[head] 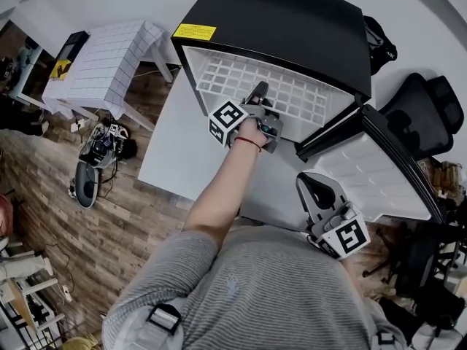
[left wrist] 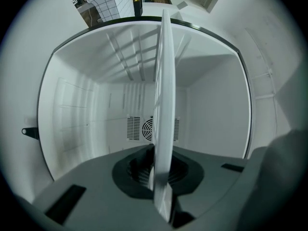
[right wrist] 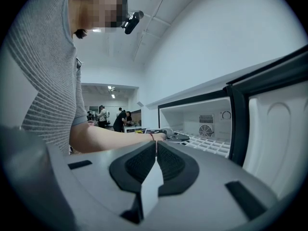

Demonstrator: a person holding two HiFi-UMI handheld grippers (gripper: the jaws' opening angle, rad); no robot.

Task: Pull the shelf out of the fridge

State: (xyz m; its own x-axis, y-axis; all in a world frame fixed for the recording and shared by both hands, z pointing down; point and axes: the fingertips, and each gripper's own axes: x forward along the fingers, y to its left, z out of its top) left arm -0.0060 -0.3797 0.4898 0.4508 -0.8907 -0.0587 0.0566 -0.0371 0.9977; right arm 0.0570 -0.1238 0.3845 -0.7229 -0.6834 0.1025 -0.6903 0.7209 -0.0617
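A wood floor [head: 109,217] lies below a white tabletop [head: 175,144], and on the tabletop stands the black fridge [head: 284,20]. The shelf [head: 292,93] — a white grid — sits inside the fridge with its front edge at the opening. The left gripper [head: 259,92] is clenched on that edge near its middle, probably so that a pull draws the shelf straight out rather than skewing it. The door [head: 379,173] is swung wide to the right, which leaves the shelf's path free. The right gripper [head: 312,184] hangs back by the person's body, jaws pressed together on nothing; it looks idle for this step. The head view gives the layout but not the grip. The left gripper view shows it — the shelf [left wrist: 163,105] edge-on between the jaws, with the bare white cavity and a fan vent [left wrist: 144,128] at the back. Only the right gripper view shows the shelf [right wrist: 211,143] from the side, lying level.
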